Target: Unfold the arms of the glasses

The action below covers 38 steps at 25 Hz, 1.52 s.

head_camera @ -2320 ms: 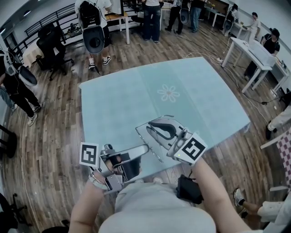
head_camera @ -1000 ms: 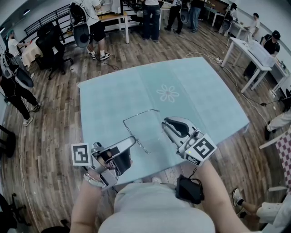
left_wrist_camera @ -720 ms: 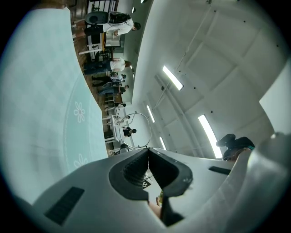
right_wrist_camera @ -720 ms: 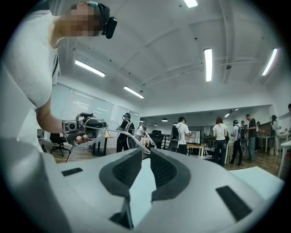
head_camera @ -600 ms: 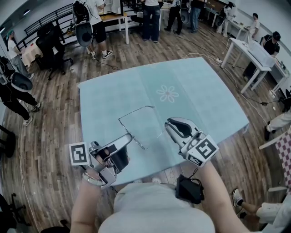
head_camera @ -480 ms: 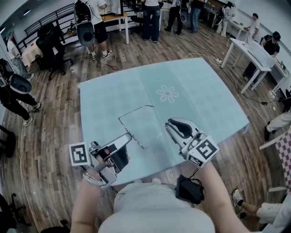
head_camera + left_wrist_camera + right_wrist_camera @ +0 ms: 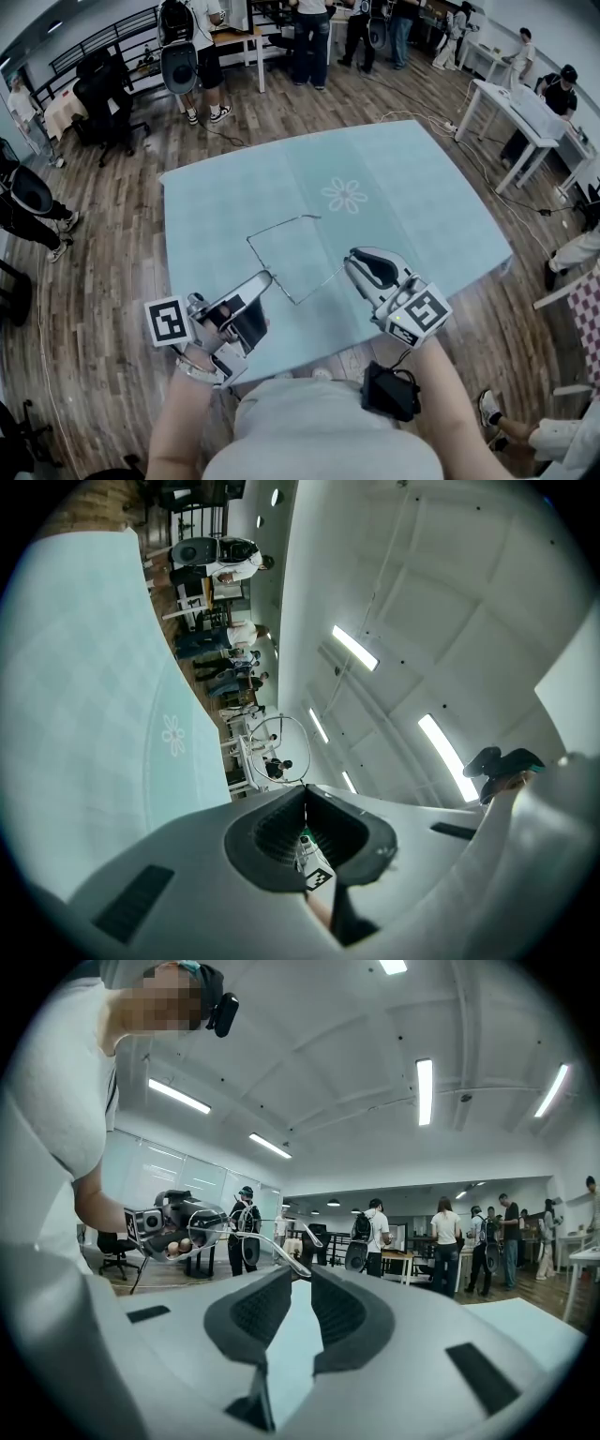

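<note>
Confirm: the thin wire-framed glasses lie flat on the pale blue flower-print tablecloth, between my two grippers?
Not flat: the left gripper holds the thin wire-framed glasses up above the pale blue flower-print tablecloth, as the left gripper view shows. They do sit between it and the right gripper.

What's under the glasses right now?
Only the teal tablecloth, its flower print farther off. The glasses are held up off it, frame pinched in the left gripper. The thin wire frame covers almost none of the cloth.

The pale blue table (image 7: 422, 216) bears a white flower motif (image 7: 344, 195).
</note>
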Each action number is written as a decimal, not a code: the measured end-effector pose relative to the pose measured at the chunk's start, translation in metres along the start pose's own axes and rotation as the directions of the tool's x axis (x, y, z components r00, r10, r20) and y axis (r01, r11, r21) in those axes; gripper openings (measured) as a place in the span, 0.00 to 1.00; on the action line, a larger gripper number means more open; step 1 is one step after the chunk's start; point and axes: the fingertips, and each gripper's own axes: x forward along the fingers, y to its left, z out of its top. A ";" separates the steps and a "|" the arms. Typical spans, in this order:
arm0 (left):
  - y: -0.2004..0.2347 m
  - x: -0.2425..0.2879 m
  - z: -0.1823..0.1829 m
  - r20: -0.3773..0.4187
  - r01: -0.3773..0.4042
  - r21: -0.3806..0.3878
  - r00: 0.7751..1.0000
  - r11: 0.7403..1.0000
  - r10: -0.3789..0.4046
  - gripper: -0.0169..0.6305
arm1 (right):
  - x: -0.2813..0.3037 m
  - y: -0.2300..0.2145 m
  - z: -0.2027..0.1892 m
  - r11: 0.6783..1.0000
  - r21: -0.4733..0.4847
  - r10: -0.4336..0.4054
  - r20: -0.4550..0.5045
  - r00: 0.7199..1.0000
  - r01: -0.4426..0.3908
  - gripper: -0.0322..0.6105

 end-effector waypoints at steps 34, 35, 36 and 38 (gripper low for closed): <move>0.037 0.021 -0.003 0.093 -0.104 0.140 0.991 0.985 0.092 0.04 | -0.001 0.006 -0.005 0.994 0.052 -0.091 -0.083 0.992 0.096 0.34; 0.039 0.023 -0.002 0.104 -0.110 0.135 0.990 0.985 0.097 0.04 | 0.000 0.004 -0.004 0.993 0.053 -0.104 -0.090 0.990 0.109 0.34; 0.041 0.024 -0.001 0.115 -0.114 0.129 0.988 0.985 0.100 0.04 | 0.000 0.002 -0.004 0.991 0.055 -0.117 -0.096 0.989 0.122 0.34; 0.043 0.027 0.000 0.140 -0.119 0.123 0.985 0.985 0.101 0.04 | 0.001 0.000 -0.004 0.987 0.062 -0.138 -0.107 0.985 0.145 0.34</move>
